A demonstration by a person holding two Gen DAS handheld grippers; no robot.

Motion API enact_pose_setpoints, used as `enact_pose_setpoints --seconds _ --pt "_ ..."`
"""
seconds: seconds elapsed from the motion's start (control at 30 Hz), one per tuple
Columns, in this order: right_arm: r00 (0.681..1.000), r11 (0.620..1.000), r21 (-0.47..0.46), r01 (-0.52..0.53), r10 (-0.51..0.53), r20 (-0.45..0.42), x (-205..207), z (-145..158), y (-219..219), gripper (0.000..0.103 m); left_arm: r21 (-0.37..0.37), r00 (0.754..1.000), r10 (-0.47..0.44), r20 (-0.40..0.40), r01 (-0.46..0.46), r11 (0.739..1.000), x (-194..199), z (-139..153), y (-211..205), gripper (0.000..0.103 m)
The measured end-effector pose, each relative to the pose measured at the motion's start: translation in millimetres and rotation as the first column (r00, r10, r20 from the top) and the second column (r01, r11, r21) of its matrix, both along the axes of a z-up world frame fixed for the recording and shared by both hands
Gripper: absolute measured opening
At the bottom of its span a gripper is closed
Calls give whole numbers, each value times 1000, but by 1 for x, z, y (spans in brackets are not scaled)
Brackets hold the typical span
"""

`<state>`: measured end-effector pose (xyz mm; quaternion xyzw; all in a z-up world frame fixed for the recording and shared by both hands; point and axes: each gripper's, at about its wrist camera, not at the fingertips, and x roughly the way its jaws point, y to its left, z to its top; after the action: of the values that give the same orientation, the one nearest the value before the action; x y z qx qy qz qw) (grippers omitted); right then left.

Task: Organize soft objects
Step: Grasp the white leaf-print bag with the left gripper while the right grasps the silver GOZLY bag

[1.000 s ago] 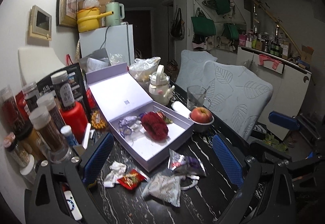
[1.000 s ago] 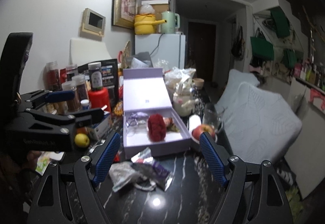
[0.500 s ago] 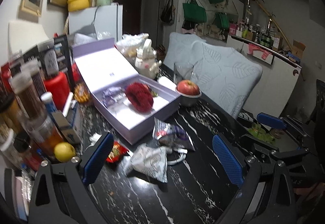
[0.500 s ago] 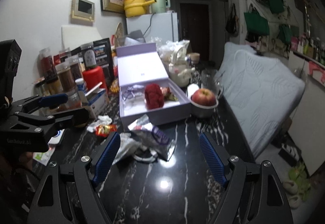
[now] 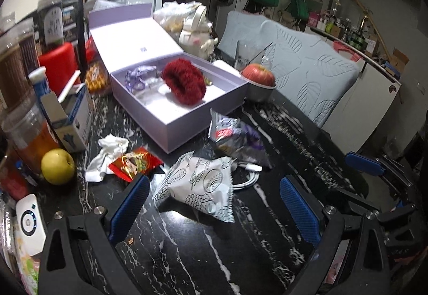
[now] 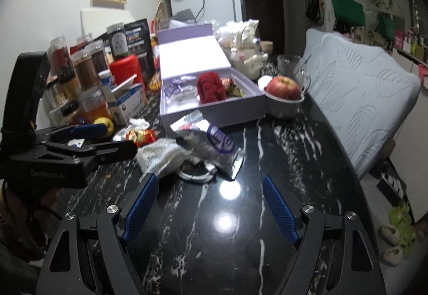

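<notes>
A: Left wrist view, status?
B: Left gripper (image 5: 212,210) jaws apart, empty. Red scrunchie (image 5: 184,82) already in lilac box (image 5: 171,131); white patterned pouch (image 5: 199,185) remains mid-tabletop (image 5: 267,254).

A: Right wrist view?
B: Right gripper (image 6: 210,208) jaws apart, empty; purple snack bag (image 6: 214,142) also unsorted.

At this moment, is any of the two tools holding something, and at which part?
Nothing is held. The left tool stands open above the white patterned packet, not touching it; the right tool is open over the black table.
</notes>
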<state>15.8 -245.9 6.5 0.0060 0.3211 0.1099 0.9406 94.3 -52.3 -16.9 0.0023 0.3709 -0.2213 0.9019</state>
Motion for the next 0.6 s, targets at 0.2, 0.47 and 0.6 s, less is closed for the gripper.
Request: enact_pose_setpoints --seconds 0.2,0.47,0.6 --pt "998 1000 -6 -3 3 -57 10 -19 1 81 13 998 -7 -63 8 1000 24 -21 -2 100" --pt "995 1000 -4 16 -17 -97 25 -30 -5 81 33 991 -32 -128 36 999 48 -44 -13 100" --pt "993 1000 -11 22 -23 -115 34 -34 -8 81 54 988 -42 -145 51 997 55 -53 -19 100"
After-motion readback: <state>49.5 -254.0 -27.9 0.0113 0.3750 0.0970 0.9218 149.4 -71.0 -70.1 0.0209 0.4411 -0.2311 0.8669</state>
